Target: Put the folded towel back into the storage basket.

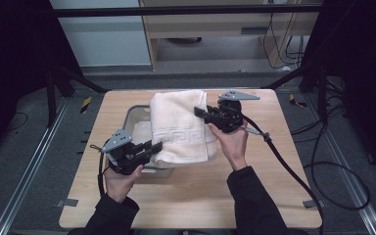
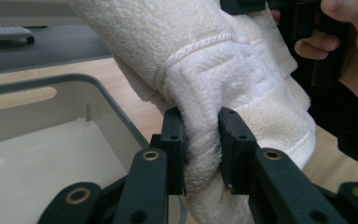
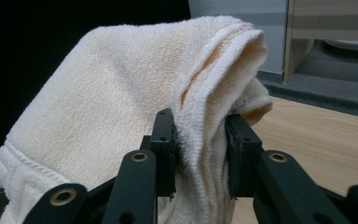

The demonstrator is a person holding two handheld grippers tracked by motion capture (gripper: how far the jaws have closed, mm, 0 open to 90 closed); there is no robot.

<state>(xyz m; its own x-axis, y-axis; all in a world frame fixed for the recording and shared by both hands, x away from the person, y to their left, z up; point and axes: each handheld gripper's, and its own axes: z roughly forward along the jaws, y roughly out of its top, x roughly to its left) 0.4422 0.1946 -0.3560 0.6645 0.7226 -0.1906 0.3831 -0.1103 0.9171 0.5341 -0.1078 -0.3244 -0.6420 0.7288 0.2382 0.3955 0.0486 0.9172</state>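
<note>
Both tongs are gripping the cream towel (image 1: pixel 180 128). The left tongs (image 1: pixel 155 146) are pinching its near corner and the right tongs (image 1: pixel 199 111) its far edge. It is hanging over the grey bin (image 1: pixel 130 116) on the table (image 1: pixel 196 196).

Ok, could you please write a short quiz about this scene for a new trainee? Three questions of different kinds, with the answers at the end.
1. True or false: both tools are closed on the towel.
2. What lies under the towel? A) a grey tub B) a plate C) a cardboard box
3. Fill in: the right tool grips the towel at its ___ end, seen from the person.

Key:
1. True. The left tool pinches a fold of cloth, and so does the right one.
2. A, the grey tub on the wooden table.
3. Far; the left tool holds the near end.
</note>
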